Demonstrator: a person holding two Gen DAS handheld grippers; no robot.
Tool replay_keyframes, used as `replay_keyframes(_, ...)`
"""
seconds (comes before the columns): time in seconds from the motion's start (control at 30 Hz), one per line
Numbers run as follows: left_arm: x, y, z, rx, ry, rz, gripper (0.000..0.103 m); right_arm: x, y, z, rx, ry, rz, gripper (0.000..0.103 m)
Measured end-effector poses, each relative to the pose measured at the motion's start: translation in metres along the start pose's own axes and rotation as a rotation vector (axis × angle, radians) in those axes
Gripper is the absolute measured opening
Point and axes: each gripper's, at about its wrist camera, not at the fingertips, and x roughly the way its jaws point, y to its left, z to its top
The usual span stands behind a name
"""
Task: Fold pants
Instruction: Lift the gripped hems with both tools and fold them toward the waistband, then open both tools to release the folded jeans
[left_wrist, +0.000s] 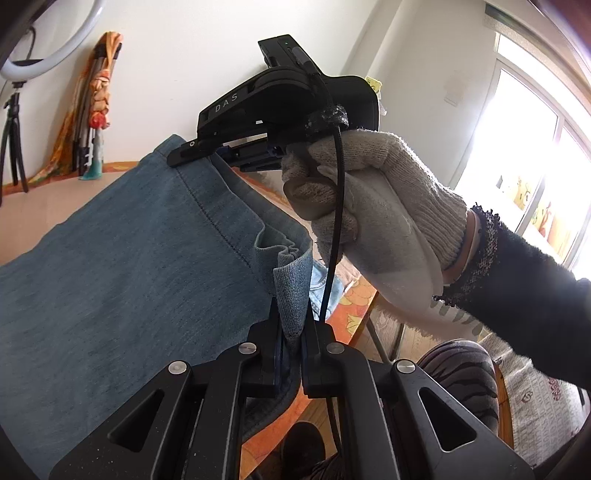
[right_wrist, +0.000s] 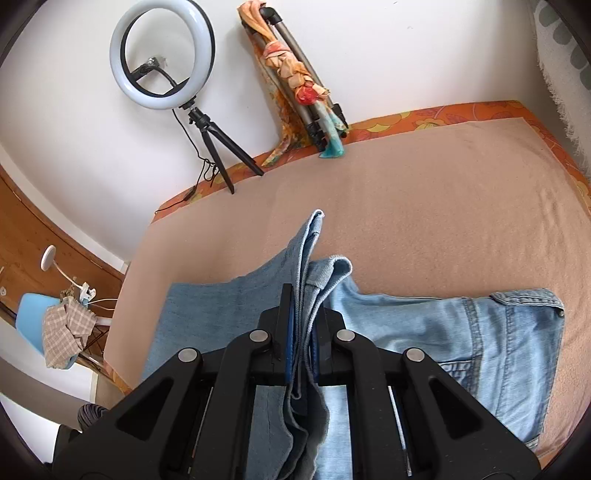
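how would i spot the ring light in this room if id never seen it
Look to the white wall behind the beige-covered table. The ring light stands at its back left corner on a black tripod: a glowing white hoop, unlike the scarf-wrapped folded stand leaning beside it.

both claws clamped: left claw (left_wrist: 293, 325), right claw (right_wrist: 303, 314), gloved hand (left_wrist: 369, 206) gripping.
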Motion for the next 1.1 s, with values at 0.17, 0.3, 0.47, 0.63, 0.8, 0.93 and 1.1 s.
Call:
replay_keyframes(0.17, 0.030, -0.013, 0.009, 0.025, 0.021, -0.051, 0.006, -0.018, -0.031, 0.001, 0.028, -0.009, -0.051, 0.008)
replay_keyframes(0.3, 0.051, -0.024, 0.009, 0.040, 0.043, -0.074, 0.006, -0.026, -0.057, 0.001, 0.055, -0.010, -0.086, 0.008)
replay_keyframes(0.47, 0.074, -0.030, 0.011, 0.050, 0.076, -0.095, 0.006, -0.027, -0.085, 0.000, 0.087, -0.012, -0.111, 0.008)
replay_keyframes(0.63, 0.093, -0.032, 0.008, 0.047, 0.113, -0.095, 0.006, -0.023, -0.114, -0.007, 0.129, -0.014, -0.109, 0.008)
replay_keyframes(0.8, 0.098, -0.030, -0.001, 0.076, 0.190, -0.085, 0.011, -0.004, -0.132, -0.016, 0.149, 0.014, -0.124, 0.008)
replay_keyframes(0.93, 0.084, -0.026, -0.007, 0.077, 0.214, -0.070, 0.012, 0.011, -0.135, -0.021, 0.136, 0.030, -0.162, 0.008)
replay_keyframes(1.1, 0.046, -0.009, -0.009, 0.018, 0.194, -0.043, 0.012, 0.015, -0.137, -0.022, 0.138, 0.051, -0.191, 0.010)
